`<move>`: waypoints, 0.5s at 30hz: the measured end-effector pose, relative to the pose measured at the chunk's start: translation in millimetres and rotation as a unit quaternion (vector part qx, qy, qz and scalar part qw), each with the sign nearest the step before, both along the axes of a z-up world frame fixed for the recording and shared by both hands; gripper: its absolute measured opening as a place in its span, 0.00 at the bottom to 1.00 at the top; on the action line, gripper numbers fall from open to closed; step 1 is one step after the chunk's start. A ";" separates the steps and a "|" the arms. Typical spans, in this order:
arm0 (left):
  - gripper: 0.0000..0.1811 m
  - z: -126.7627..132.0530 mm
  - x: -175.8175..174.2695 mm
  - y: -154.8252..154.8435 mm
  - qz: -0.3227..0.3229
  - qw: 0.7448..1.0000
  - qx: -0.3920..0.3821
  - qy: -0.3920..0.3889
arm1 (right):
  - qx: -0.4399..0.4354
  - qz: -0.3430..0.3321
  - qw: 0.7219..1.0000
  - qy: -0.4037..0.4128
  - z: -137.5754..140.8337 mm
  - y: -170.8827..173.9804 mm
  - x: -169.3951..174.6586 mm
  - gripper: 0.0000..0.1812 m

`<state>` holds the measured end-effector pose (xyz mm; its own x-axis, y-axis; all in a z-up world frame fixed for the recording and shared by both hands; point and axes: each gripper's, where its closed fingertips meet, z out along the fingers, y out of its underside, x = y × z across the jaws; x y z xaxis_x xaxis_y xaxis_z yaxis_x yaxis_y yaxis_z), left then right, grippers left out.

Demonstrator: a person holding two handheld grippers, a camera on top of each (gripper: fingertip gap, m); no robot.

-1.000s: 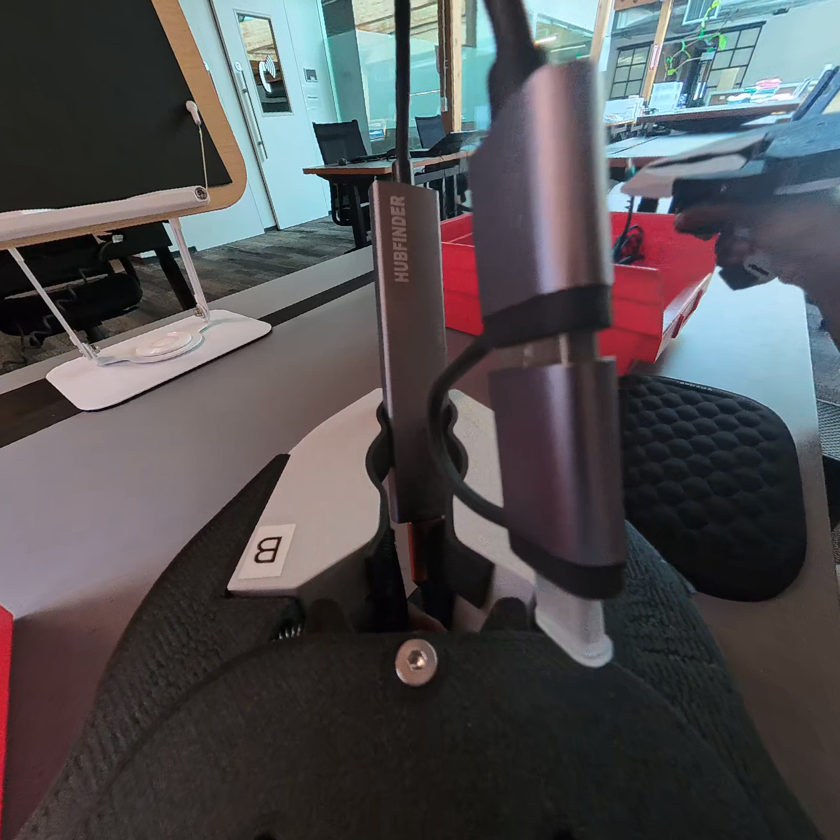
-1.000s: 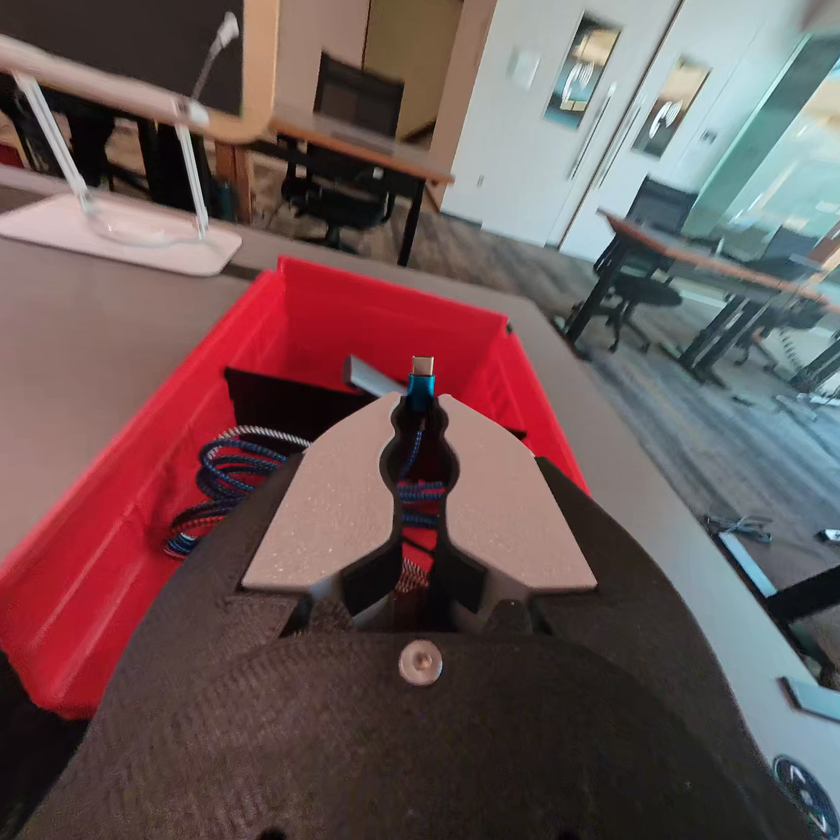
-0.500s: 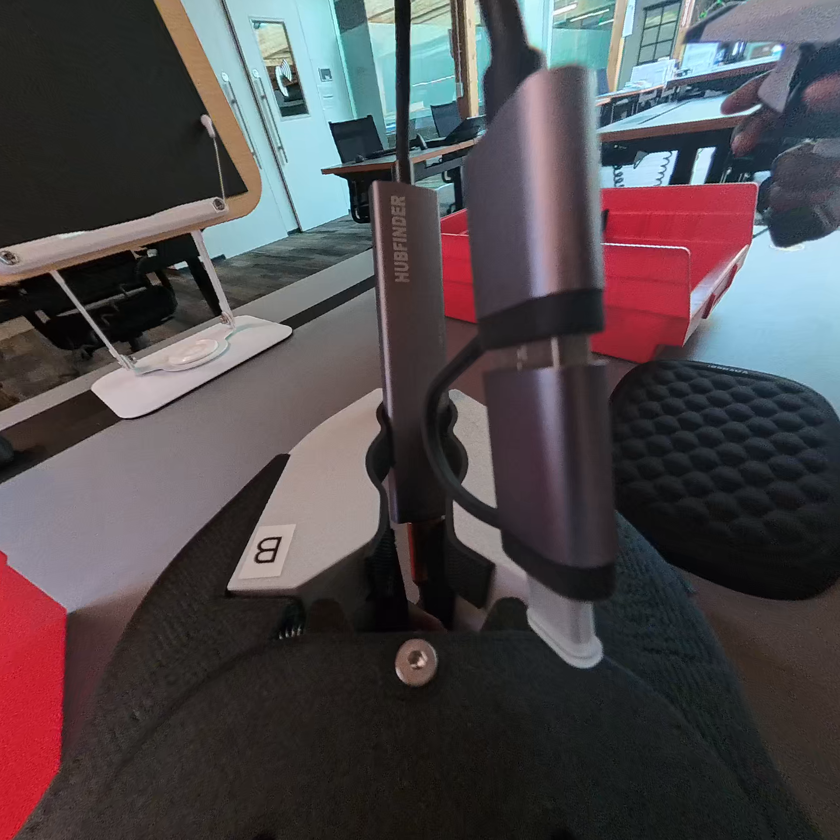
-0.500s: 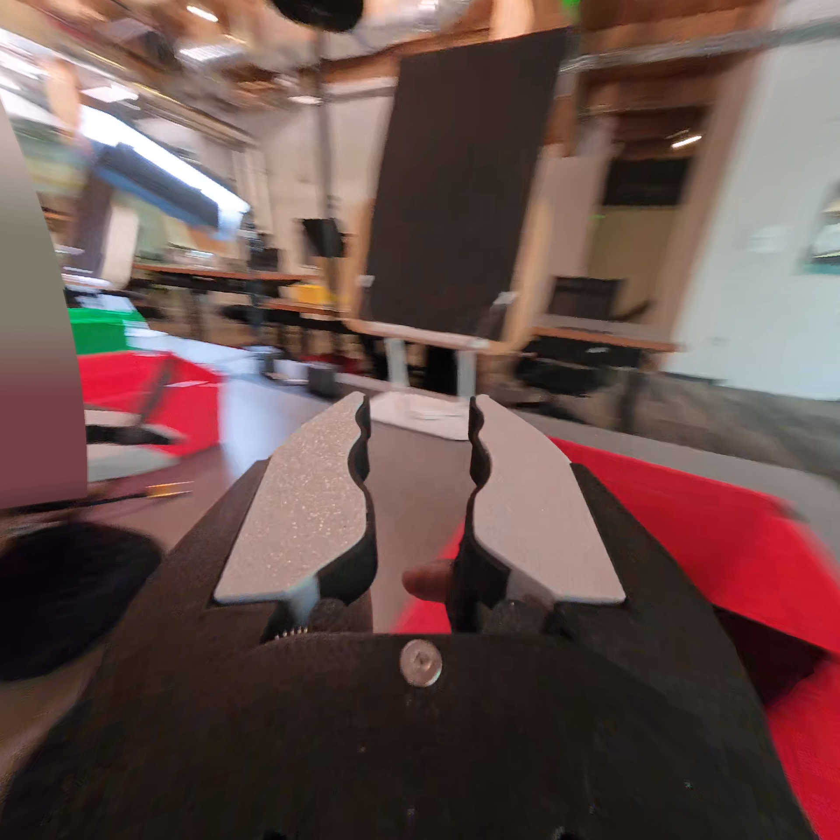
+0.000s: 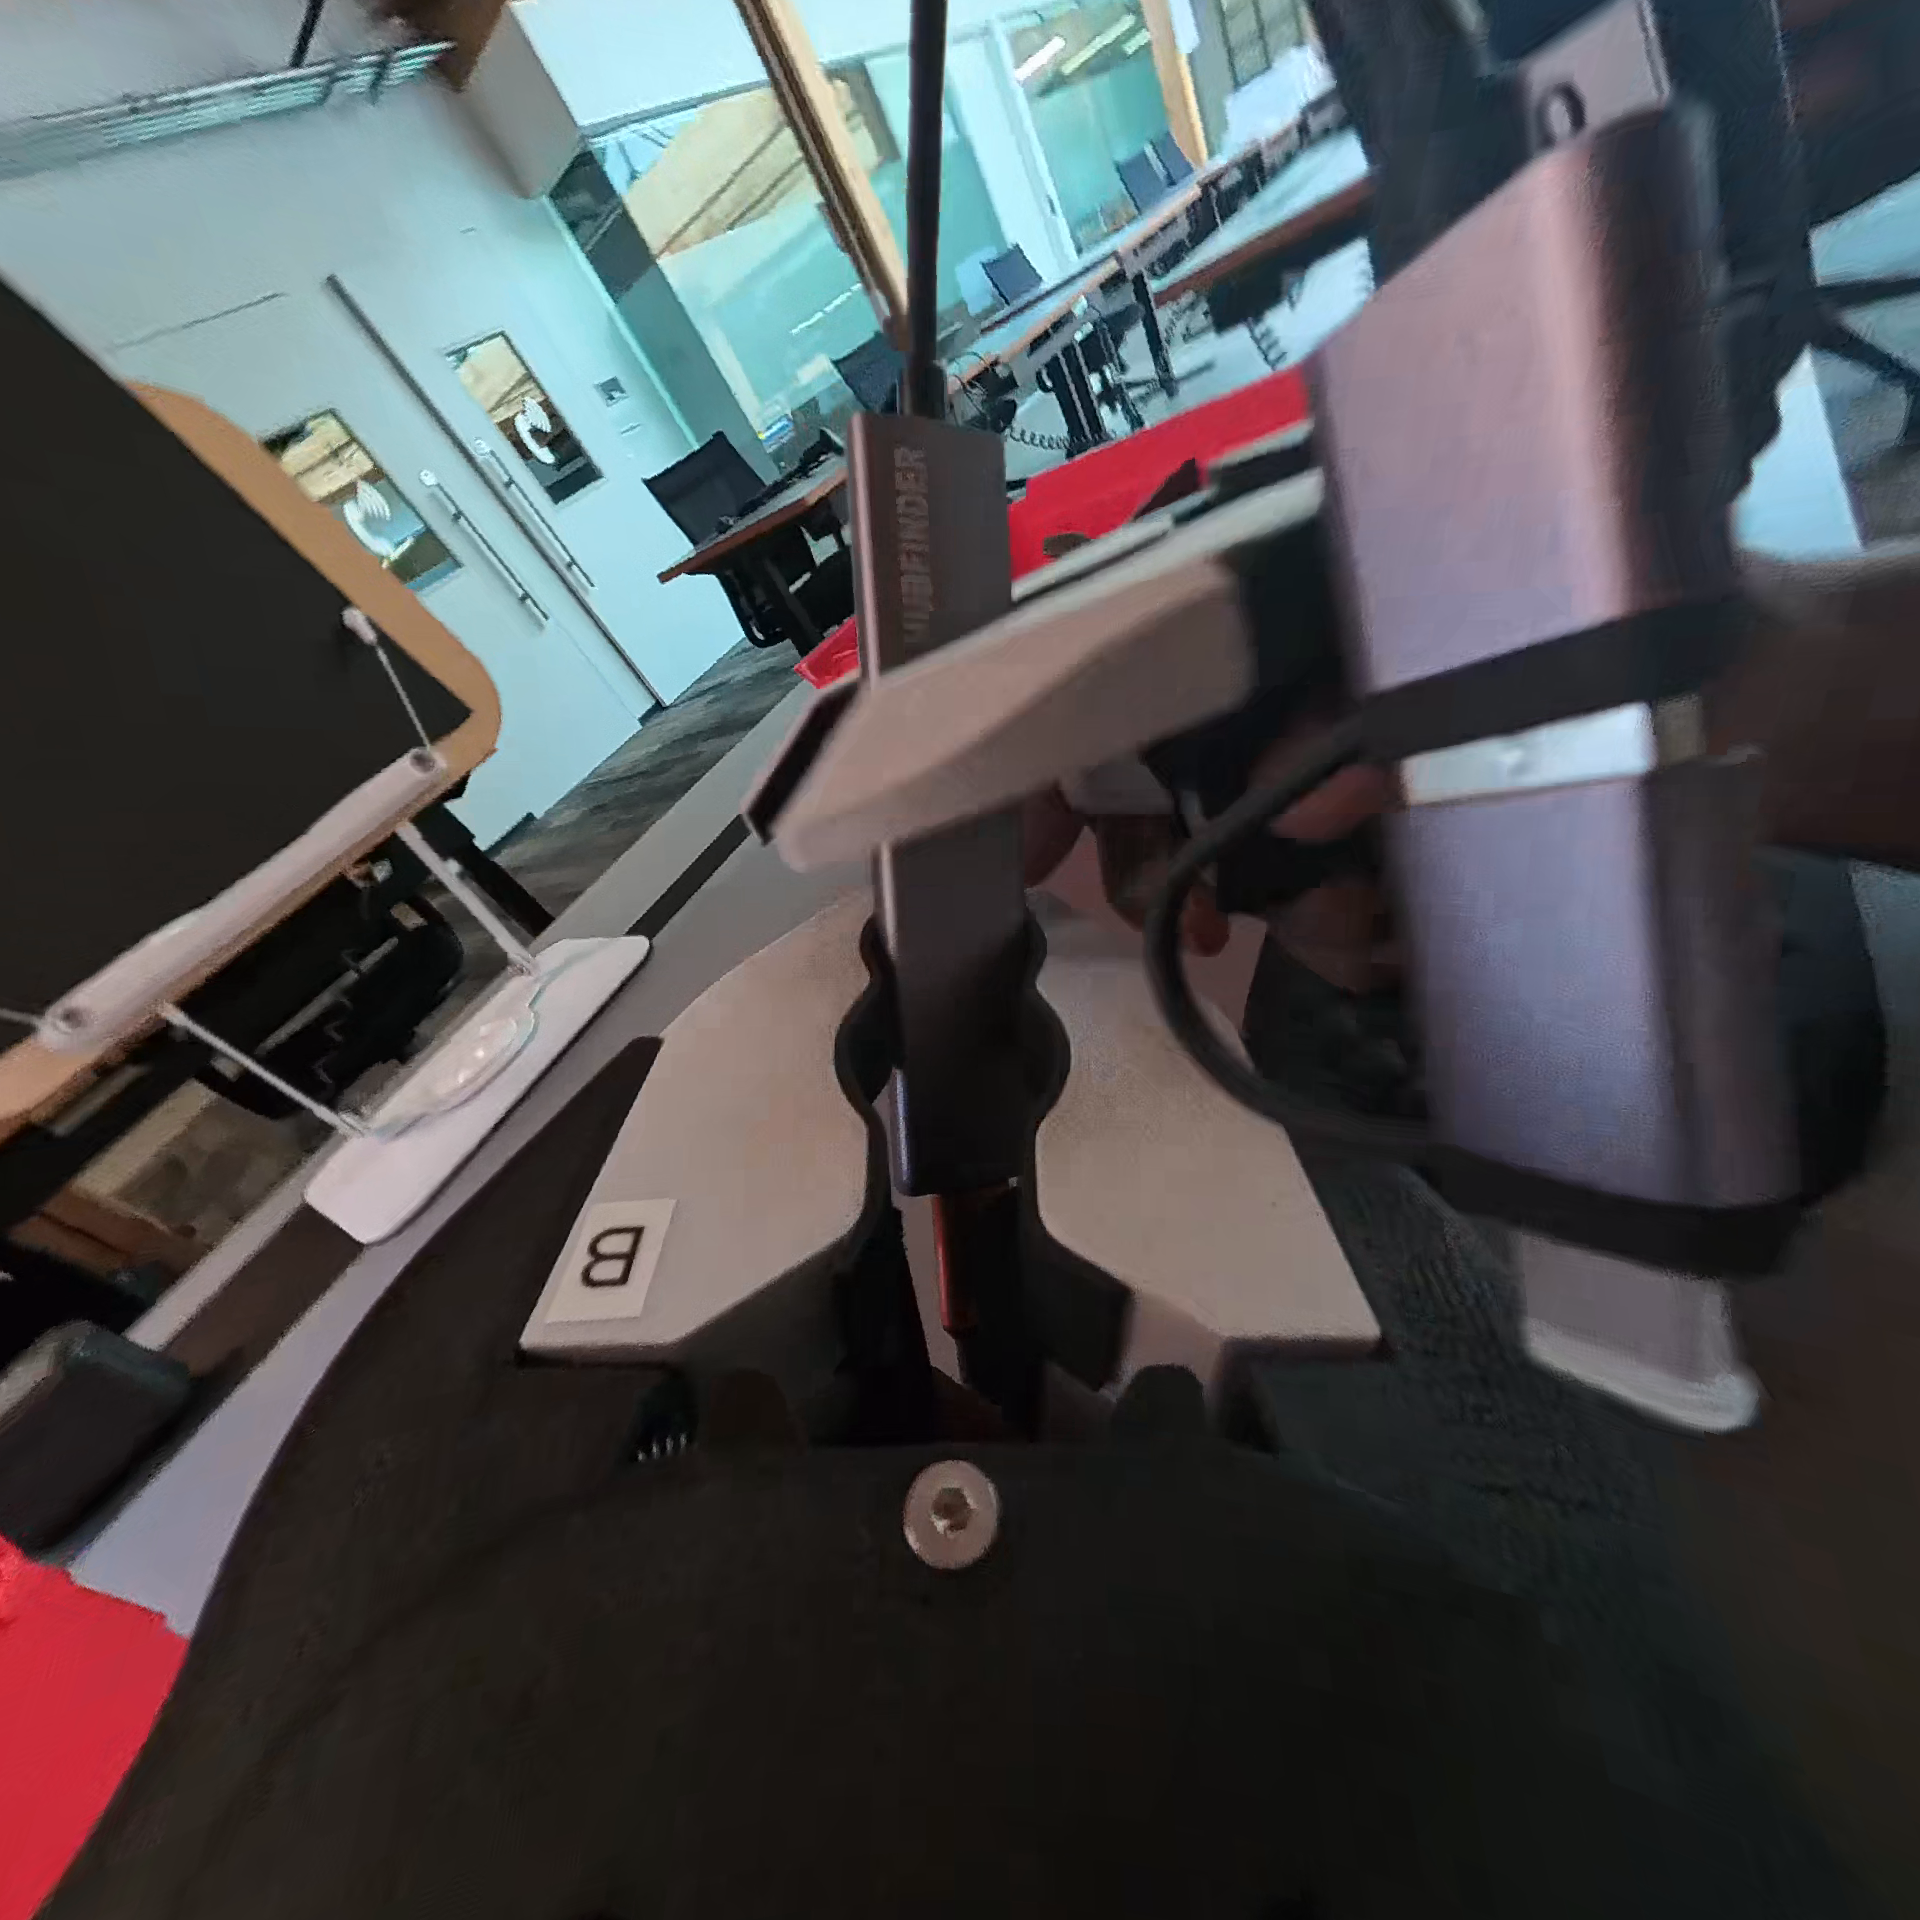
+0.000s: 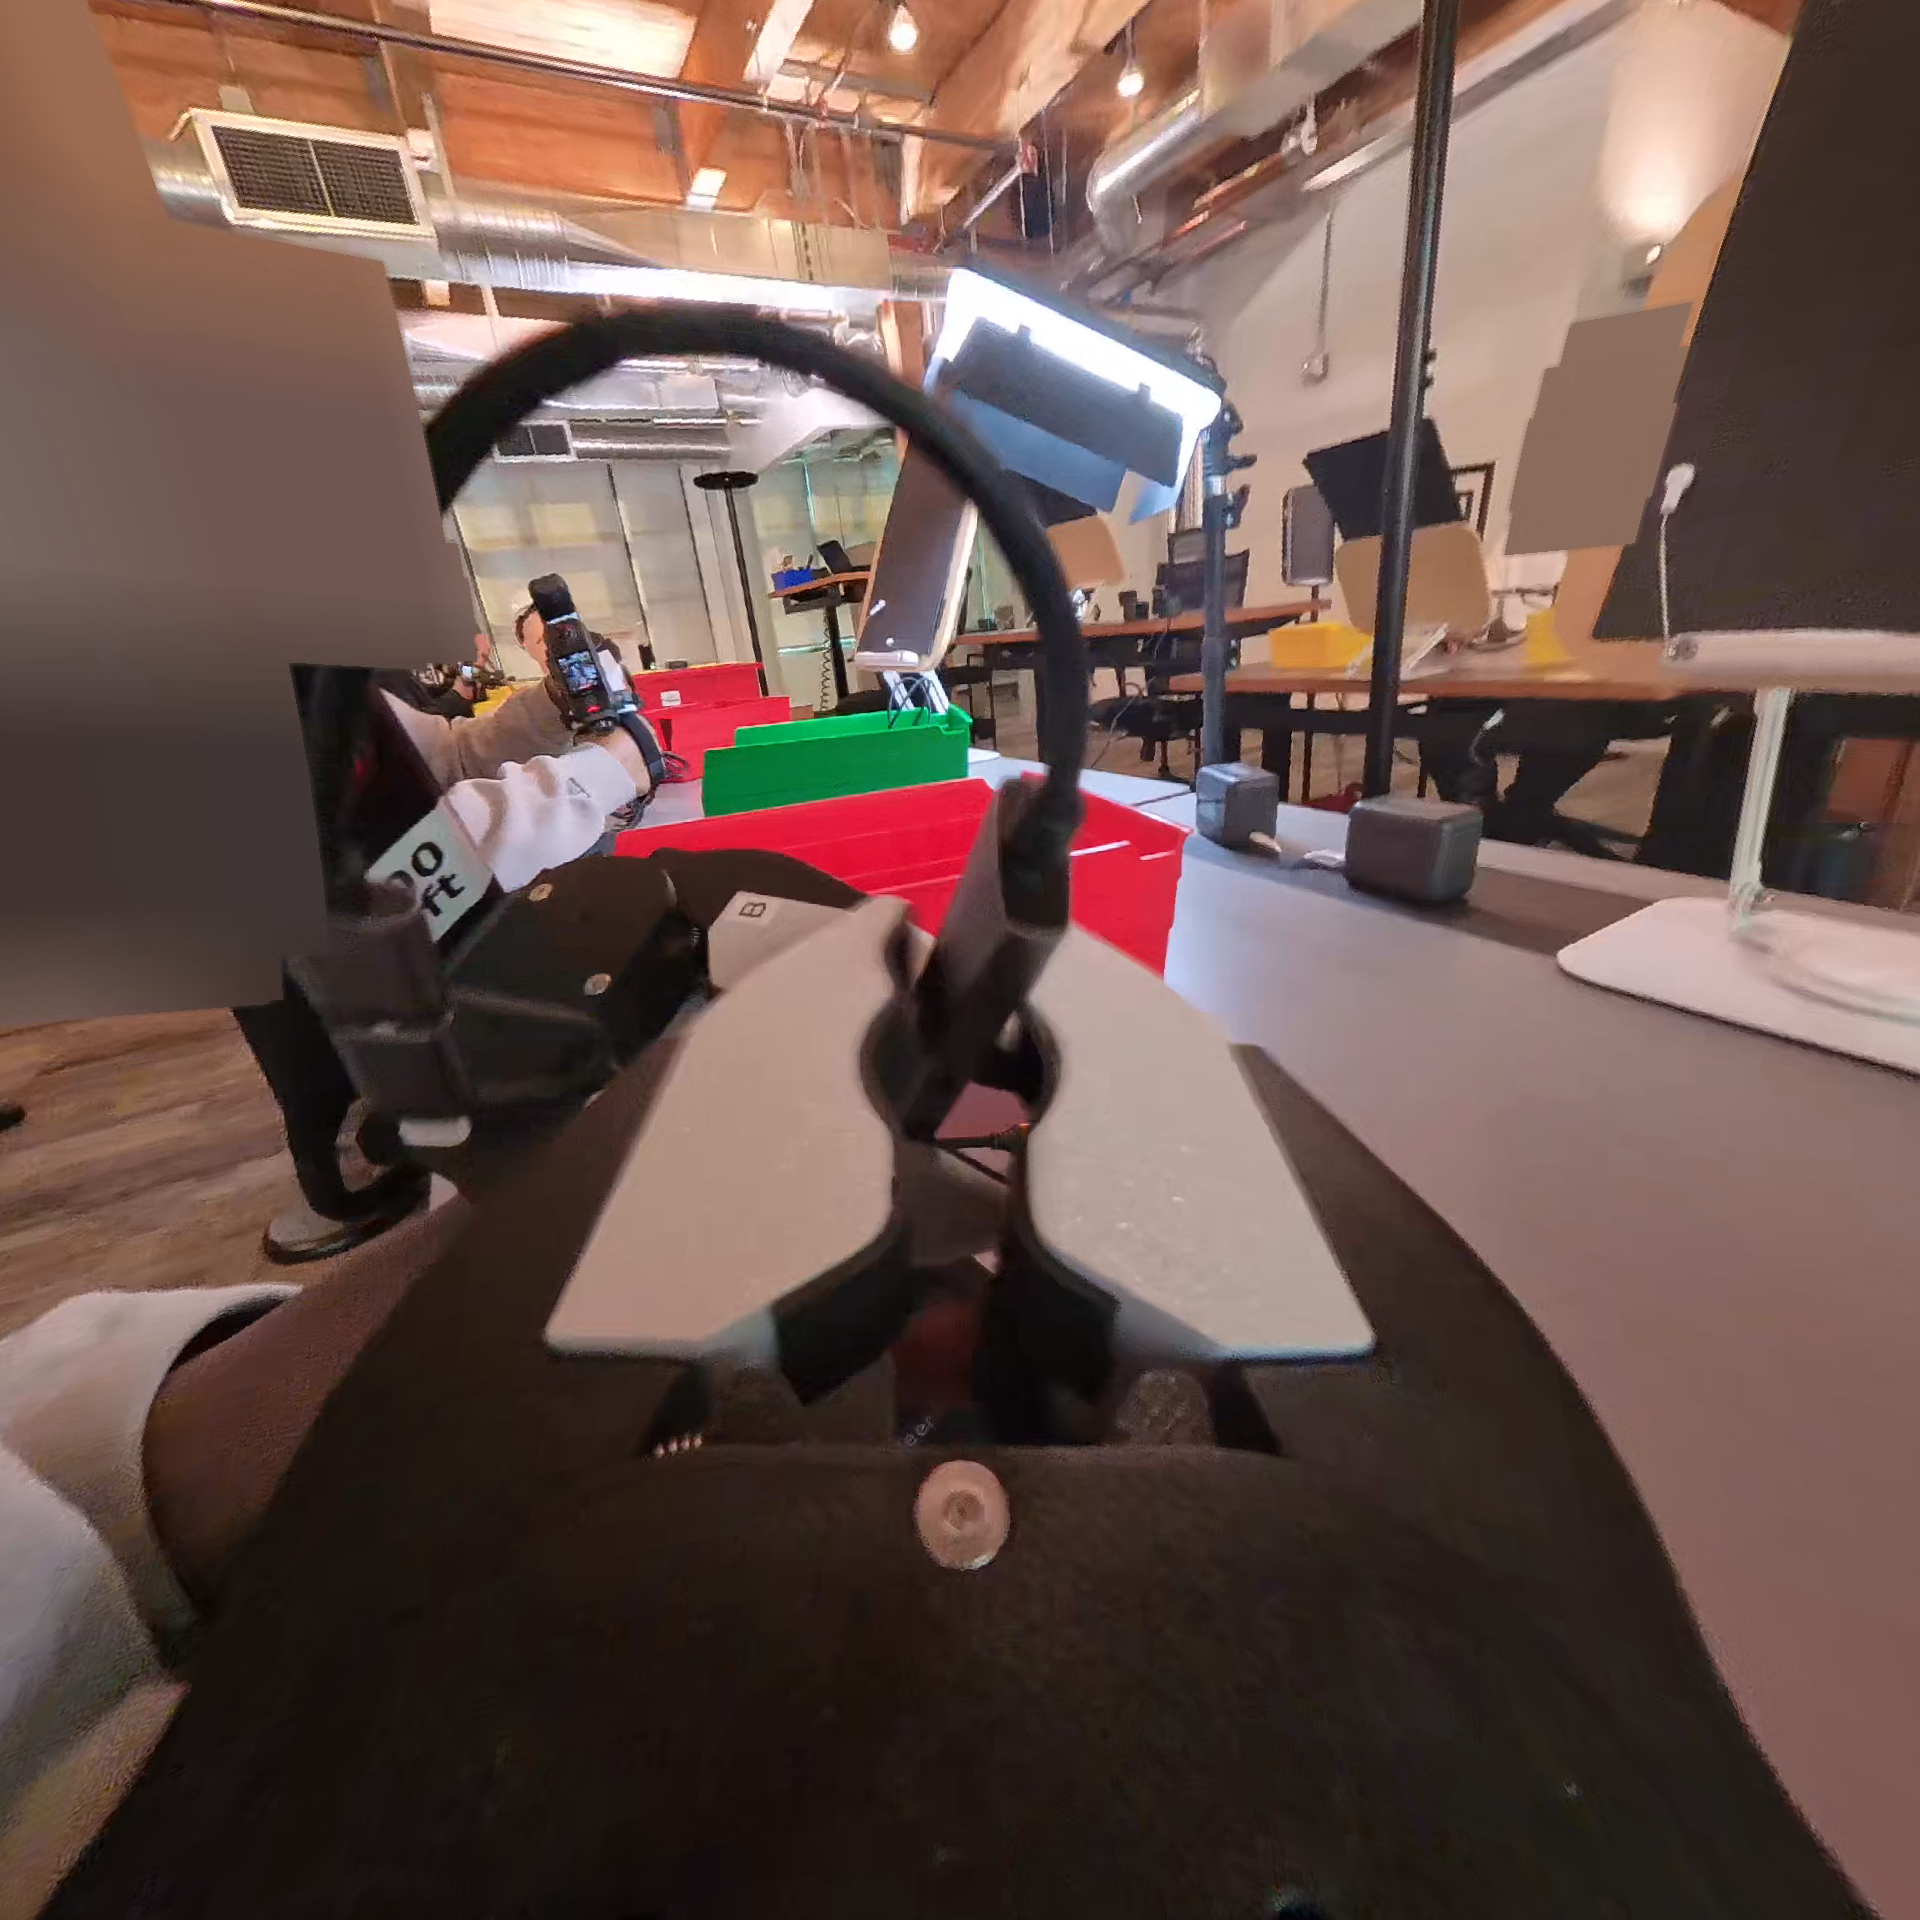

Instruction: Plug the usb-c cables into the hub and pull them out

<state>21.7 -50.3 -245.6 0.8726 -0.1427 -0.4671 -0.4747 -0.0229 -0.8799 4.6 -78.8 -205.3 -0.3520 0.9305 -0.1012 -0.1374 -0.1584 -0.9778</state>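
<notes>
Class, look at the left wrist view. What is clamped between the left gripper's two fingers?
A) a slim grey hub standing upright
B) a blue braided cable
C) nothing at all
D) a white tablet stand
A: the left gripper is shut on the slim grey hub, which stands upright between its fingers with a black cable leaving its top.

Open-plan office: desk rows (image 6: 1455,681), office chairs (image 5: 717,488), glass door (image 5: 520,468), exposed ductwork (image 6: 1195,145).

My left claw (image 5: 951,1029) with the hub (image 5: 935,748) upright between its fingers, right claw (image 5: 997,717) crossing just ahead, adapter (image 5: 1558,748) dangling right — stand (image 5: 478,1049) off left, bin (image 6: 904,842) behind.
</notes>
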 end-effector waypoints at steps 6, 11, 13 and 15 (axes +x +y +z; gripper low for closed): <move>0.12 11.5 10.1 -0.2 0.008 0.998 0.033 0.046 | -0.005 0.023 0.999 0.044 15.0 -2.5 17.0 0.04; 0.19 61.4 0.7 -23.2 0.035 0.980 0.195 -0.021 | -0.110 -0.016 0.982 0.150 54.6 34.3 36.0 0.04; 0.19 82.7 0.5 -41.1 0.014 0.957 0.273 -0.093 | -0.161 -0.036 0.969 0.185 63.4 53.5 42.3 0.04; 0.16 94.4 11.0 -53.5 -0.048 0.935 0.315 -0.158 | -0.206 -0.043 0.954 0.213 66.4 66.5 46.0 0.04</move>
